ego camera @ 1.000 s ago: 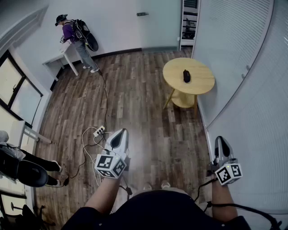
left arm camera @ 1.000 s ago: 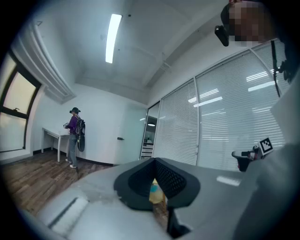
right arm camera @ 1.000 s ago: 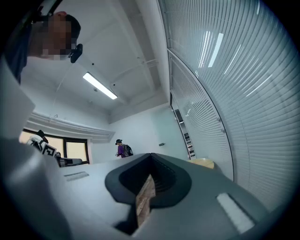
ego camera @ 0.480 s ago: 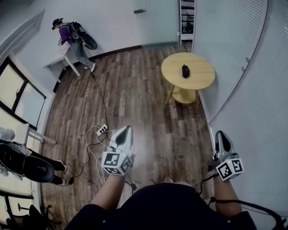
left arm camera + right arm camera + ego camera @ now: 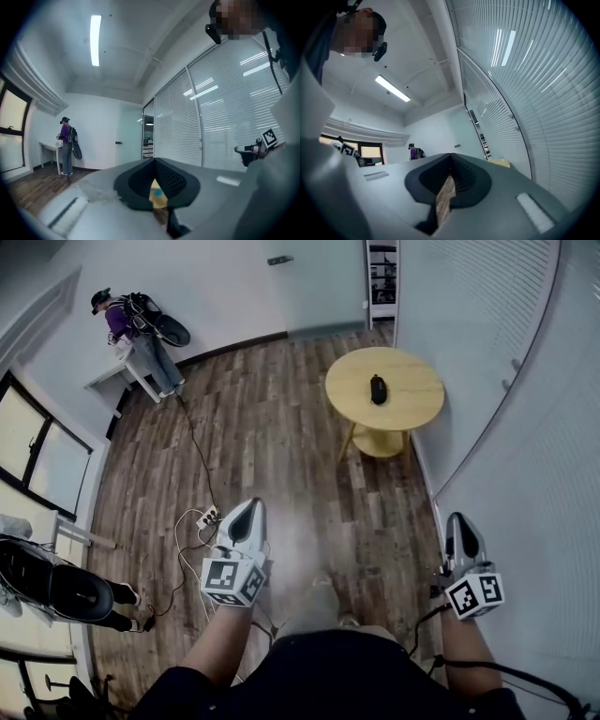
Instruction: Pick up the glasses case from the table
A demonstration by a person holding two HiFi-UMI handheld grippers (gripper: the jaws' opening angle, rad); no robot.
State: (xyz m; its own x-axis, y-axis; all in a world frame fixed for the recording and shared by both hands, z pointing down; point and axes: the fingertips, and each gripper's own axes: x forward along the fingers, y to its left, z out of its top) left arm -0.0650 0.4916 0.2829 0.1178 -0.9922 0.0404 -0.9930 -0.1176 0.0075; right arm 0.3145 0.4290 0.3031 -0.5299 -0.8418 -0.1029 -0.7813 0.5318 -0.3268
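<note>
The dark glasses case point(image 5: 378, 389) lies near the middle of a round yellow table point(image 5: 412, 404) far ahead, by the glass wall. Both grippers are held level, well short of the table, over the wood floor. My left gripper point(image 5: 249, 511) is shut and empty; in the left gripper view its jaws point(image 5: 154, 163) meet, and a sliver of the yellow table point(image 5: 158, 198) shows through the slit below them. My right gripper point(image 5: 460, 524) is shut and empty too, close to the glass wall. In the right gripper view point(image 5: 451, 158) the table edge point(image 5: 500, 162) peeks over the right jaw.
A glass wall with blinds point(image 5: 511, 381) runs along the right. A power strip with cables point(image 5: 207, 517) lies on the floor left of my left gripper. One person stands at a white desk point(image 5: 127, 367) far back left; another sits at the left edge point(image 5: 52, 587).
Both grippers have been carried forward across the floor toward the table, which now looks slightly nearer. Both stay shut and empty.
</note>
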